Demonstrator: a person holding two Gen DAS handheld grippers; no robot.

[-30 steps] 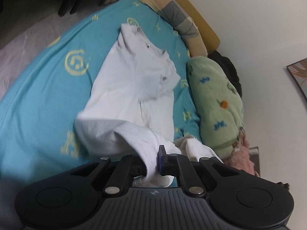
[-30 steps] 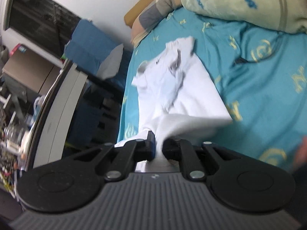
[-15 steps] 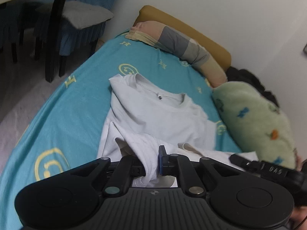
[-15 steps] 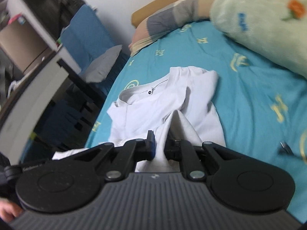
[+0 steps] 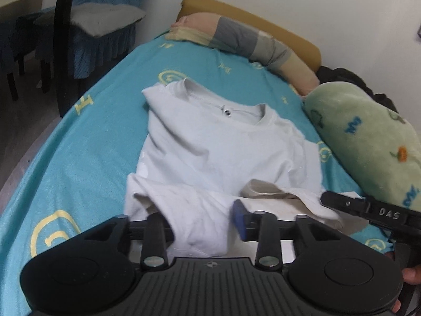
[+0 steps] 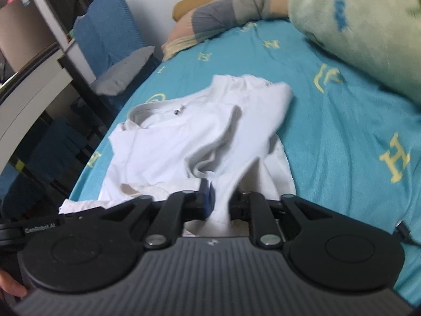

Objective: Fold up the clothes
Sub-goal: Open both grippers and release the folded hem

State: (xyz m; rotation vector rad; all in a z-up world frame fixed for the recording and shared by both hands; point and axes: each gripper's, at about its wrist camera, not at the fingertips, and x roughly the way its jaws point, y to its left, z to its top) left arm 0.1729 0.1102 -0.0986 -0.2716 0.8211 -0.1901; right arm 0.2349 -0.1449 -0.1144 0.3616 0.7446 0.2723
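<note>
Left wrist view: white T-shirt [image 5: 223, 152] on teal bedsheet [image 5: 86, 158], collar far, hem doubled up near. Soft, light, limp; take doubled near edge at corners. Left gripper [image 5: 202, 221] jaws opening, cloth loose between. Right gripper [image 6: 219, 202] likewise opening, fold between. Green blanket [image 5: 368, 137] right.

Soft matt white cloth shirt [image 5: 218, 155] on smooth turquoise sheet [image 5: 86, 152]; fleecy green blanket [image 5: 368, 137].
</note>
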